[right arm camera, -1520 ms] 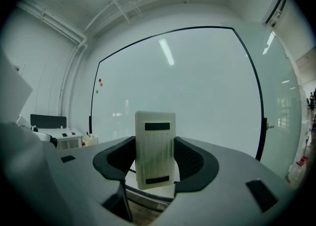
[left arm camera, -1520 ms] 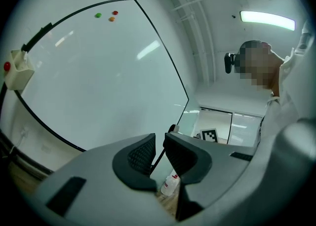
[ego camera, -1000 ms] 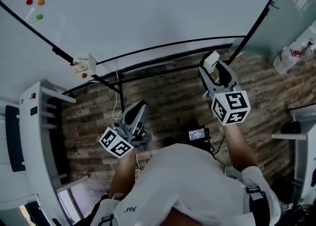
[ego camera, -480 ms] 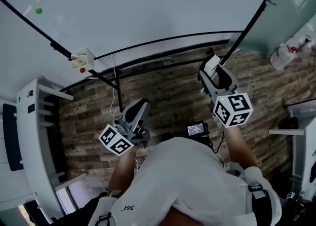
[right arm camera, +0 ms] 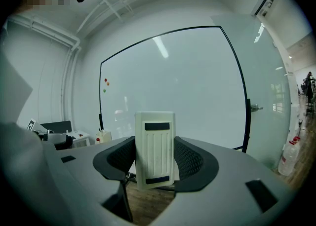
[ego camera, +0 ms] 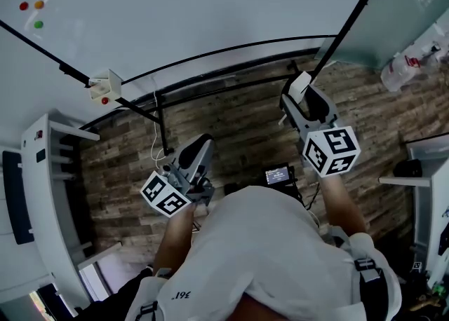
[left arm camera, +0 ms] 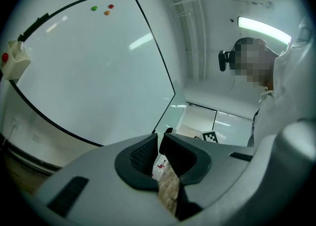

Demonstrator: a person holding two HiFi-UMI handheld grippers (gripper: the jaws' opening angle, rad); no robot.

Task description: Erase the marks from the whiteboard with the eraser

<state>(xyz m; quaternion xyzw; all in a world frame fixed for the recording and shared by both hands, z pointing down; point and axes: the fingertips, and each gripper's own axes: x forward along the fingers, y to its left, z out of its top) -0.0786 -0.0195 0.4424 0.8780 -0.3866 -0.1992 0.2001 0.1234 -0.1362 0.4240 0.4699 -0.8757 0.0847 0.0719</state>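
White eraser (right arm camera: 154,148) stays clamped by right gripper (ego camera: 304,97) fingers, barely shifted, still off whiteboard (ego camera: 210,11); left gripper (ego camera: 198,153) fingers together, empty.

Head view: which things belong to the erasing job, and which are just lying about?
Job: whiteboard; eraser; right gripper, shut on it.
Lying about: coloured magnets; small box on the frame; plastic bottle; white shelf; left gripper, empty.
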